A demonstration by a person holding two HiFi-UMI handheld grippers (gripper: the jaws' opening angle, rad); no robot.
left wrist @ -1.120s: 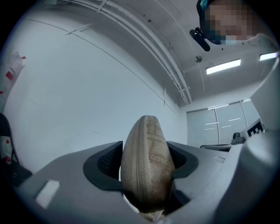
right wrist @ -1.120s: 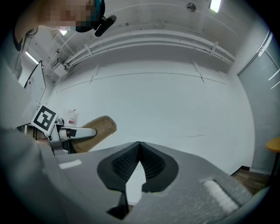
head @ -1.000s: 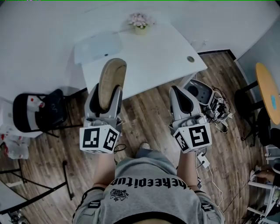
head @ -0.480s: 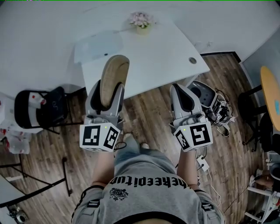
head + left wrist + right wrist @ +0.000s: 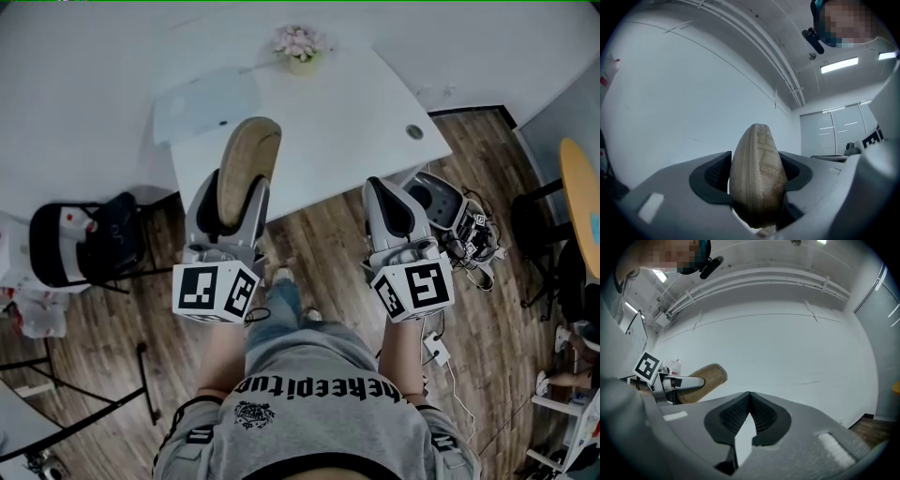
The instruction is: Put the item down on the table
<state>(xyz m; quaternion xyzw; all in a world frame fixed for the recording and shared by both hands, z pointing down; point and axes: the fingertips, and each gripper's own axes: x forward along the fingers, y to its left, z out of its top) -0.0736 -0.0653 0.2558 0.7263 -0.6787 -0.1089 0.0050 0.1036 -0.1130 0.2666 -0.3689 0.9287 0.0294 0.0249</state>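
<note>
We are standing in what is looking like an office: a white table [image 5: 356,112] is carrying a flower pot [image 5: 301,45], a black chair [image 5: 70,246] is sitting on the wooden floor [image 5: 103,347], and strip lights [image 5: 839,64] are glowing overhead.

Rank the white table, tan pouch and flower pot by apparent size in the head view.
1. white table
2. tan pouch, held up nearer the camera, so it looks bigger than it is
3. flower pot

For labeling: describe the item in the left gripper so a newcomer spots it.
Start at the white table. At its near edge the left gripper clamps a tan zippered pouch edge-up. It is the only brown fabric thing; the right gripper is shut, empty.
</note>
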